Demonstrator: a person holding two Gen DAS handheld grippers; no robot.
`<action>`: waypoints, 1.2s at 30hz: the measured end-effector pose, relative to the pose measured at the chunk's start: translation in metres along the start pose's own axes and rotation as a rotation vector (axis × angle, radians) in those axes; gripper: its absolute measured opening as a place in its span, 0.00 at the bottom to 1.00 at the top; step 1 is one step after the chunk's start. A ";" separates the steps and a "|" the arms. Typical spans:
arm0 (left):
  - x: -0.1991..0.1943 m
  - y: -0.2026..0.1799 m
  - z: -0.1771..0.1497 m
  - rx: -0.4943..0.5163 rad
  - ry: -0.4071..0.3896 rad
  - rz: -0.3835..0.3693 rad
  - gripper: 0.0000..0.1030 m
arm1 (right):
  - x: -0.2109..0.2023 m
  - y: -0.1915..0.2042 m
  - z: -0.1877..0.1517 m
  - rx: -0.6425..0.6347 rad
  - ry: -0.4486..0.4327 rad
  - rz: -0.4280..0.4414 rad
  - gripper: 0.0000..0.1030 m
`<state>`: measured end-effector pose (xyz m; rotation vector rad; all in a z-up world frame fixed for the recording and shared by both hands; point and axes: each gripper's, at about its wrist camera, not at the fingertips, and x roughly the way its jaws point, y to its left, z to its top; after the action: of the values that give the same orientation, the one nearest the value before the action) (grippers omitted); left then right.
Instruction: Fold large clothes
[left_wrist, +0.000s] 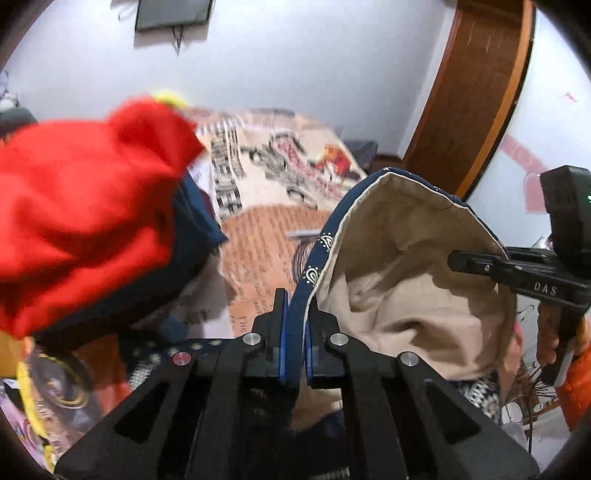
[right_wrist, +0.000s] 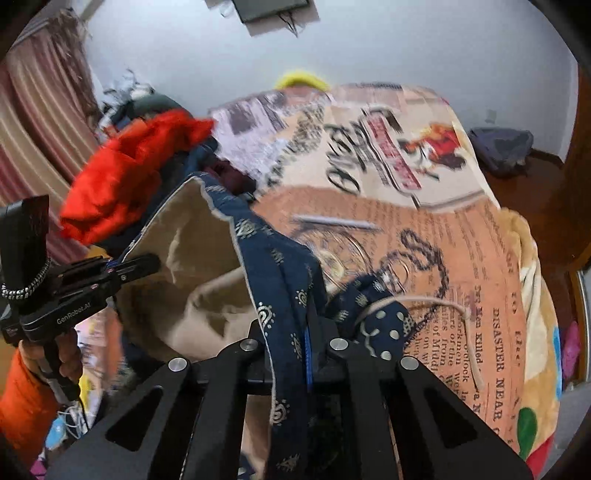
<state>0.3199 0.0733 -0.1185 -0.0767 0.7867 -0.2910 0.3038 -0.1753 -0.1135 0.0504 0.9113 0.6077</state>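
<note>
Navy patterned garment (right_wrist: 280, 266) with beige lining hangs between both grippers, lifted above the bed (right_wrist: 461, 258). Left gripper (left_wrist: 295, 317) is clamped tight on its navy hem. Right gripper (right_wrist: 310, 325) is closed on a navy fold, drawstring (right_wrist: 424, 302) trailing over the printed blanket. Red cloth (left_wrist: 85, 206) sits piled at left, blurred.

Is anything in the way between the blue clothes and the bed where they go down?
Nothing visible. Both grippers, left and right, hold the navy patterned garment above the newspaper-print blanket. The red garment sits off to the side.
</note>
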 end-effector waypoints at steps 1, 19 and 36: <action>-0.010 0.000 -0.001 0.006 -0.013 0.002 0.06 | -0.009 0.008 0.000 -0.020 -0.015 0.010 0.07; -0.054 0.041 -0.146 -0.076 0.171 0.129 0.07 | -0.024 0.096 -0.085 -0.303 0.183 0.106 0.09; -0.113 0.052 -0.128 -0.076 0.035 0.266 0.48 | -0.060 0.056 -0.066 -0.149 0.028 -0.015 0.43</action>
<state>0.1653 0.1610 -0.1406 -0.0381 0.8322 -0.0104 0.2004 -0.1730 -0.0946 -0.0991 0.8904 0.6627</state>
